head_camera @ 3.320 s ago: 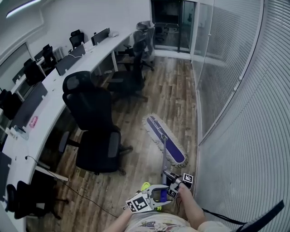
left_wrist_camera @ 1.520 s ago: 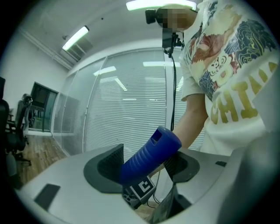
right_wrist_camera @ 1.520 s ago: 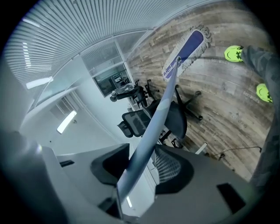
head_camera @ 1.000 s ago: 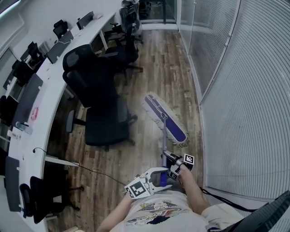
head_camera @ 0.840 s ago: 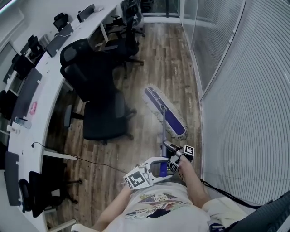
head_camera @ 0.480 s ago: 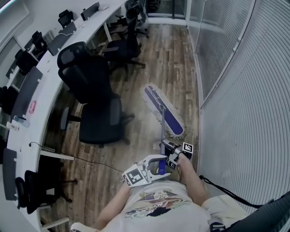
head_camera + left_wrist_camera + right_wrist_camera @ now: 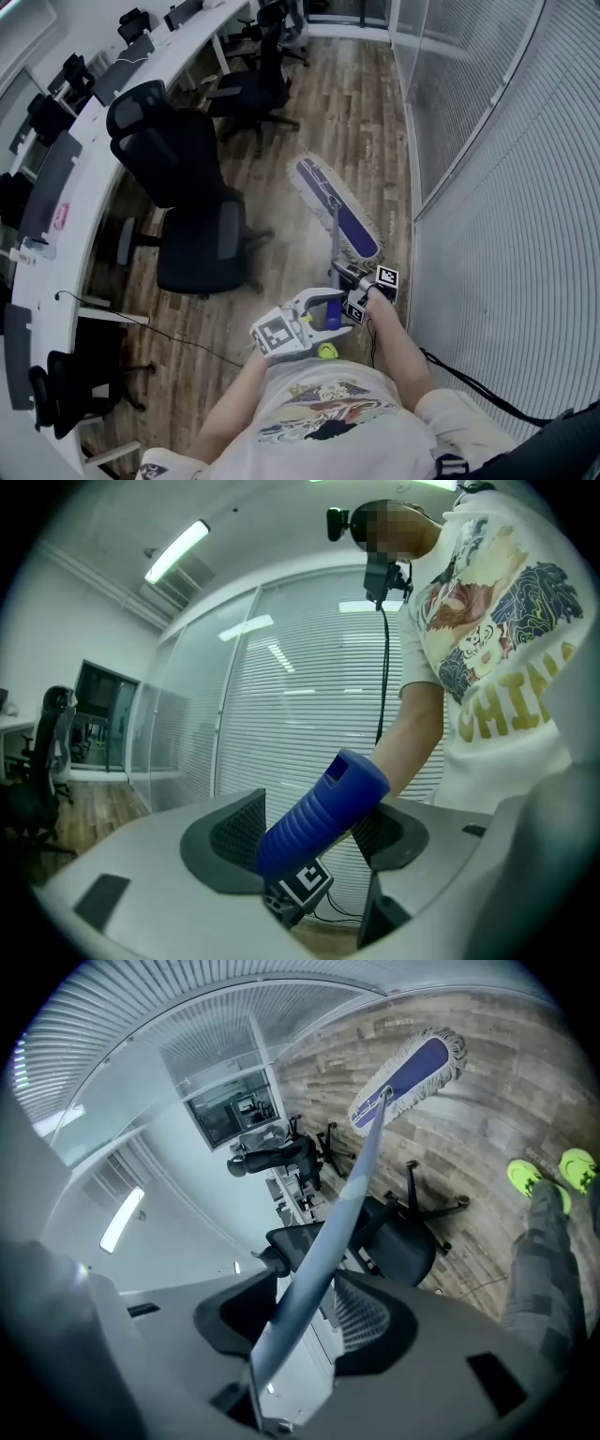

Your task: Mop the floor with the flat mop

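Left gripper (image 7: 325, 317) clamped on the mop's blue grip (image 7: 319, 813) — right gripper (image 7: 349, 279) just ahead, jaws pinching the pole (image 7: 330, 1232). Well beyond both grippers, the flat mop head (image 7: 336, 208) lies on the wooden floor (image 7: 281, 314) — black office chair (image 7: 187, 225) off to their left.

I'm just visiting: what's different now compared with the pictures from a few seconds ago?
The person has stepped a short way up the aisle, pushing the mop head ahead over the wood floor beside the glass wall. Nothing was picked up or let go: the left gripper stays clamped on the blue grip, the right gripper on the pole. The office chairs have not moved.
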A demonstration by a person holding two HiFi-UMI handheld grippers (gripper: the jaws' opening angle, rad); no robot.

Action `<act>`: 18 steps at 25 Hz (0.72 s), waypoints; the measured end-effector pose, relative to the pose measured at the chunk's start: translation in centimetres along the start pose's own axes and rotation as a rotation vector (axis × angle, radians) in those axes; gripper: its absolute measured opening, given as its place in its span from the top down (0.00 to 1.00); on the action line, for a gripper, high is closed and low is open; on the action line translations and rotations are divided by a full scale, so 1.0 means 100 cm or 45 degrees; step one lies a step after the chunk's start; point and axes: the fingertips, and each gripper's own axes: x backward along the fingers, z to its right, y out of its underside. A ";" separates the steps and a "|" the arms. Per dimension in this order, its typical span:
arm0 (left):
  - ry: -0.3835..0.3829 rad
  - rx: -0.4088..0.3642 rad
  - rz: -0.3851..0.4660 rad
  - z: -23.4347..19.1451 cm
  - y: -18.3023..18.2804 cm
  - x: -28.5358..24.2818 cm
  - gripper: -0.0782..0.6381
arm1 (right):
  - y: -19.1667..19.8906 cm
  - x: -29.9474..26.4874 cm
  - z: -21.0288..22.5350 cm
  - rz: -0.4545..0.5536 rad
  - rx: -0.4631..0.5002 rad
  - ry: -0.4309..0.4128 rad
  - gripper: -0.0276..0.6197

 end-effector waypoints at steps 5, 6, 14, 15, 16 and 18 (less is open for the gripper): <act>0.019 -0.009 0.009 -0.045 0.004 -0.001 0.52 | -0.032 -0.033 -0.010 0.017 0.001 0.009 0.68; 0.025 -0.012 0.014 -0.056 0.003 -0.003 0.52 | -0.039 -0.040 -0.015 0.018 0.001 0.008 0.68; 0.063 -0.008 0.050 -0.159 -0.014 -0.009 0.52 | -0.101 -0.106 -0.062 0.031 -0.005 0.020 0.68; 0.065 -0.005 0.054 -0.176 -0.018 -0.009 0.52 | -0.112 -0.118 -0.070 0.030 0.001 0.024 0.68; 0.069 -0.001 0.053 -0.193 -0.020 -0.009 0.52 | -0.123 -0.129 -0.076 0.031 0.008 0.029 0.68; 0.083 0.003 0.038 -0.225 -0.020 -0.009 0.52 | -0.144 -0.152 -0.087 0.034 0.013 0.041 0.68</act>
